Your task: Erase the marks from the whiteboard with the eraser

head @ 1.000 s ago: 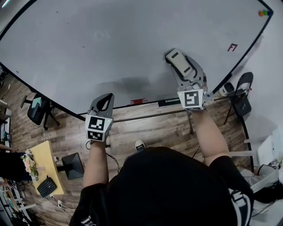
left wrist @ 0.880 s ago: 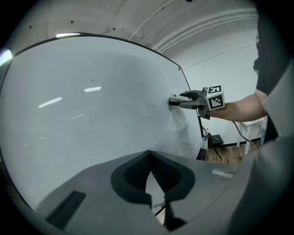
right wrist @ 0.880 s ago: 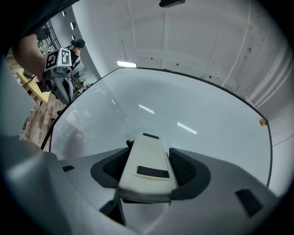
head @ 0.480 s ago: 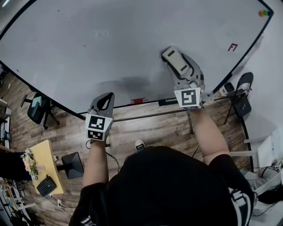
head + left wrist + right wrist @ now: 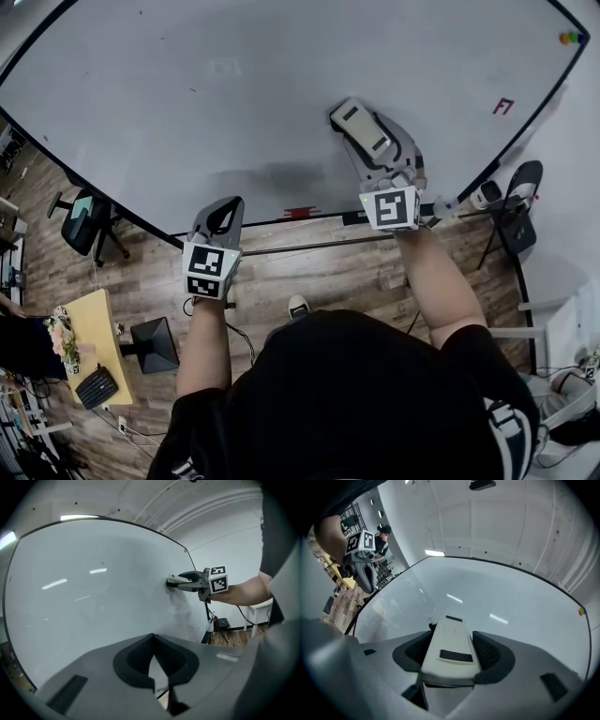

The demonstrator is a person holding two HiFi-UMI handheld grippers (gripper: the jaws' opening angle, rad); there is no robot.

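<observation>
Wiping step: right gripper (image 5: 367, 141) jaws clamp the eraser (image 5: 356, 126) against the whiteboard (image 5: 169, 112). Left gripper (image 5: 218, 216) jaws together, empty. Next move, likely: sweep to the faint mark (image 5: 223, 67).

Red mark (image 5: 503, 107) illegibly small

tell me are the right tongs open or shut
Shut on the eraser: the right tongs clamp its two long sides.

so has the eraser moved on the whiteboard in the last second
Yes. The eraser, held in the right hand-held gripper, has slid left, toward the red tag on the whiteboard's lower edge.
</observation>
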